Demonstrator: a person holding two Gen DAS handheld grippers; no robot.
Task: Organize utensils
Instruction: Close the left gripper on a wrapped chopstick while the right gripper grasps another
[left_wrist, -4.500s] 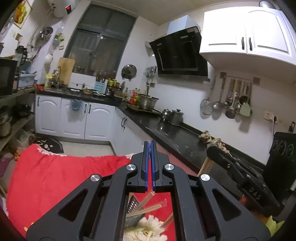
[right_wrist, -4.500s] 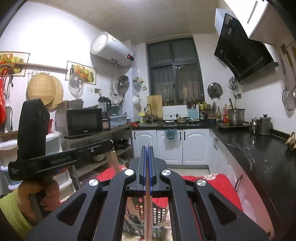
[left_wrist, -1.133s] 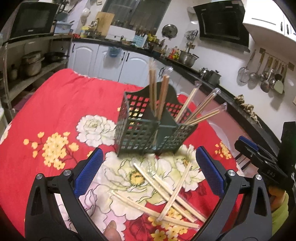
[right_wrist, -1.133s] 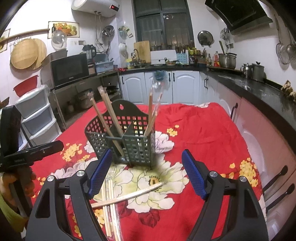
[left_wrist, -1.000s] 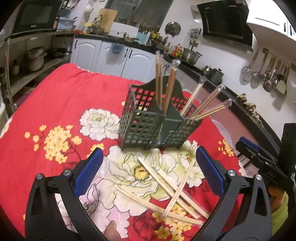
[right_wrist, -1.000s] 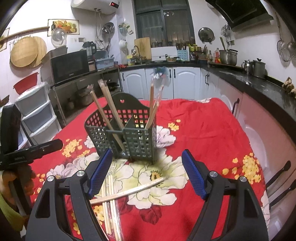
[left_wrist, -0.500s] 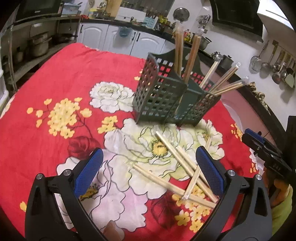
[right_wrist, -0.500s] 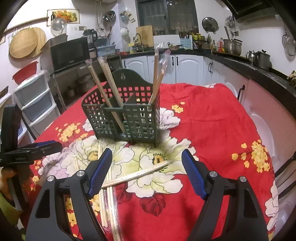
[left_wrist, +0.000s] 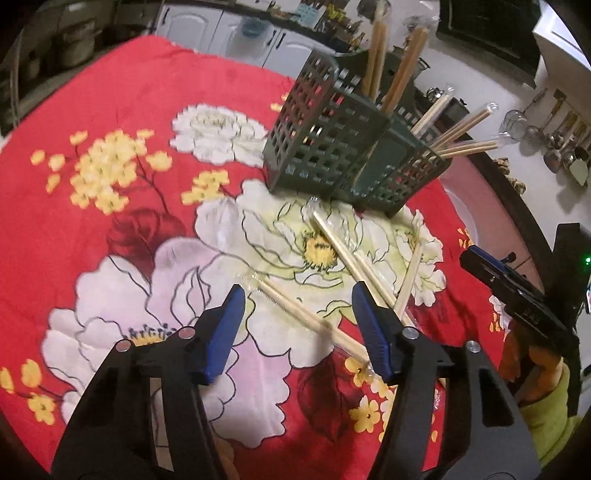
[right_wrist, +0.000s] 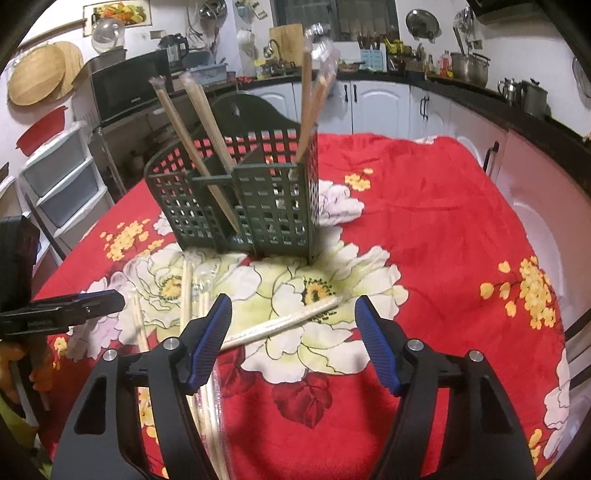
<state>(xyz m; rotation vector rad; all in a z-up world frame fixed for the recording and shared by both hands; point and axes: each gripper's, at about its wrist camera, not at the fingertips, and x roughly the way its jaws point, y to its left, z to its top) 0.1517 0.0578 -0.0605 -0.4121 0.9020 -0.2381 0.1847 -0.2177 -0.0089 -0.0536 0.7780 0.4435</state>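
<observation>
A dark green lattice utensil basket (left_wrist: 343, 155) (right_wrist: 240, 195) stands on the red floral tablecloth (left_wrist: 110, 184), with several wrapped chopstick pairs standing in its compartments. More wrapped chopsticks lie loose on the cloth in front of it. My left gripper (left_wrist: 299, 332) is open and low over the cloth, one loose pair (left_wrist: 310, 321) lying between its jaws. My right gripper (right_wrist: 293, 332) is open, with one loose pair (right_wrist: 284, 321) just ahead of its jaws and several others (right_wrist: 186, 291) to its left. Each gripper shows in the other's view: the right one (left_wrist: 517, 295) and the left one (right_wrist: 66, 310).
The table's right edge runs beside white cabinets and a black counter (right_wrist: 517, 110). A shelf with a microwave (right_wrist: 125, 85) and plastic drawers (right_wrist: 62, 184) stands left of the table.
Both grippers opened from shut, came down toward the cloth and moved closer to the loose chopsticks. The left jaws have narrowed around one pair in the last half second.
</observation>
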